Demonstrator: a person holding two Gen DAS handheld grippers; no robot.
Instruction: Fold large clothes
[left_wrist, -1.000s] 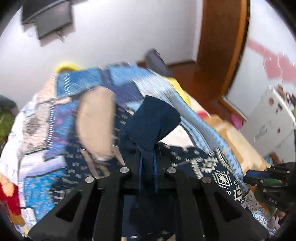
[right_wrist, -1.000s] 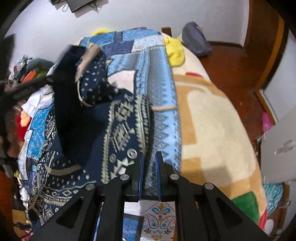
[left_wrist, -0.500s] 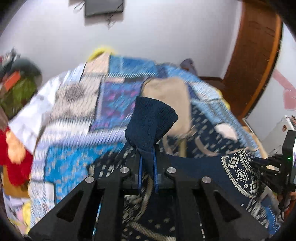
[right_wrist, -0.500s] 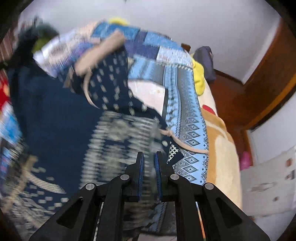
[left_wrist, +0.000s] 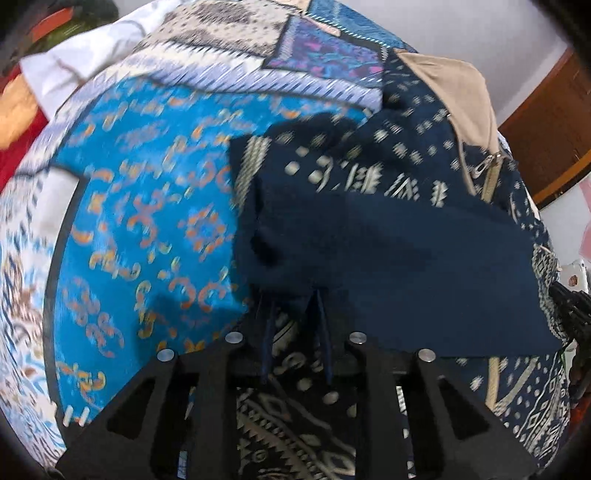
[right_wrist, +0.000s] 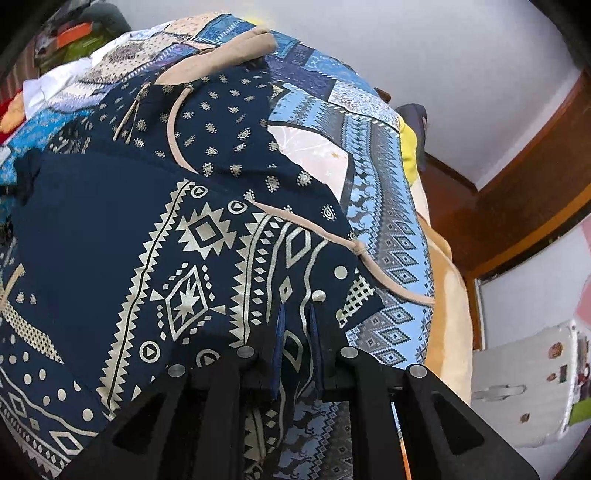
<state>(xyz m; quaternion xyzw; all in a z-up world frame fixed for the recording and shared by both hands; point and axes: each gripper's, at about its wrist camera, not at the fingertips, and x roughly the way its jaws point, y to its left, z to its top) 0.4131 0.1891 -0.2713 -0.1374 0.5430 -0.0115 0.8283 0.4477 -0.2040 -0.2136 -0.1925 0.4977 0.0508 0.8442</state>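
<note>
A: Trouble is likeliest at the left tongs (left_wrist: 293, 317). Their jaws are opening right now, and the dark plain edge of the navy garment (right_wrist: 207, 236) sits at the tips; that view is blurred, so I can't say the pads have fully let go.

B: And where is the garment itself?

A: Spread on the patchwork bedspread (left_wrist: 147, 206), folded part-way: a plain navy panel lies doubled over the printed front, with the beige hood (left_wrist: 454, 92) at the far end and a beige drawstring (right_wrist: 332, 236) trailing across the cloth and onto the bedspread.

B: The right tongs (right_wrist: 295, 332)?

A: Pressed together on the printed hem at the garment's near edge, cloth between the blue pads.

B: So what could spoil it?

A: If the left side pulls away while fabric clings to a pad, I'd expect the folded edge to drag back and the panel to bunch. The bedspread is soft and rumpled, so it may creep along too.

B: And the right?

A: Any tug from a pinch that tight would likely skew the hem out of line with the fold. The loose drawstring could also get trapped inside the next fold and leave a ridge.
</note>
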